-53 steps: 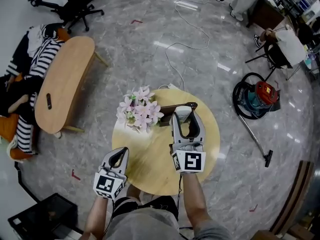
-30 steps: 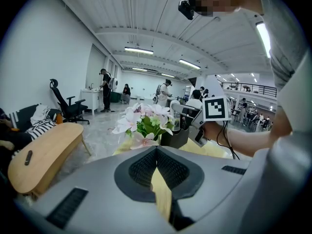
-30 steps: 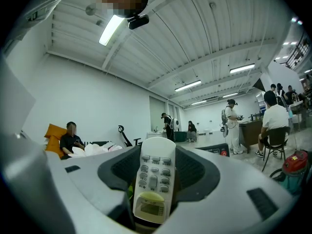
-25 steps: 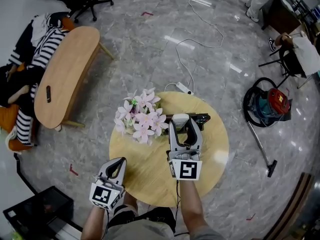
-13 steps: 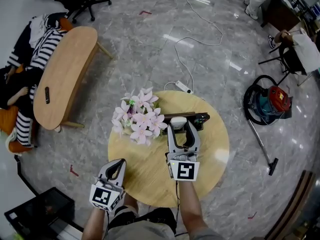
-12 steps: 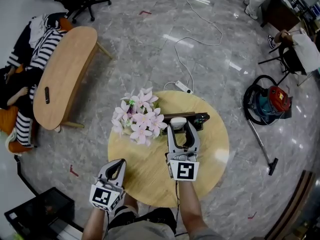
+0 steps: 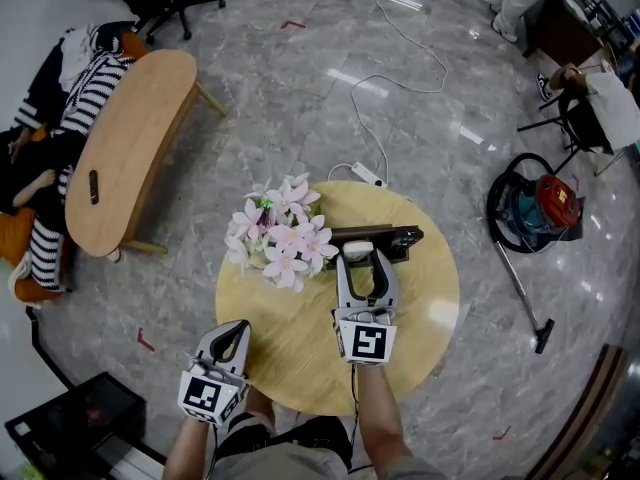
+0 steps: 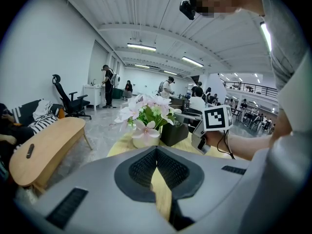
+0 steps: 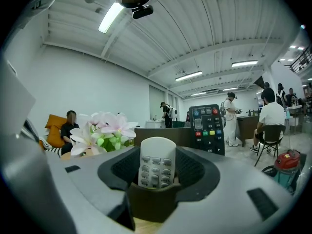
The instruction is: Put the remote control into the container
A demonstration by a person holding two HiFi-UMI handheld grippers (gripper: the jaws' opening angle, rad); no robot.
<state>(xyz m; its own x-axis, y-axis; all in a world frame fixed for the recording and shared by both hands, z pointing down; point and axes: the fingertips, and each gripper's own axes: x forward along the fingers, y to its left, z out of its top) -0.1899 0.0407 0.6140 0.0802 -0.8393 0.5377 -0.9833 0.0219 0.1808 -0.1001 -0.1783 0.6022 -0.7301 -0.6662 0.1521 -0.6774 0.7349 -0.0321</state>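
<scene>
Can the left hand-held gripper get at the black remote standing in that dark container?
Probably not directly: the right hand-held gripper, holding a white remote, sits between the left hand-held gripper and the black remote.

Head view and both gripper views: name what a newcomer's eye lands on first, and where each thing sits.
The bunch of pink flowers on the far left part of the round yellow table draws the eye first. Next comes the right gripper, which holds a white remote control upright between its jaws, just short of the dark container. A black remote stands in that container.
</scene>
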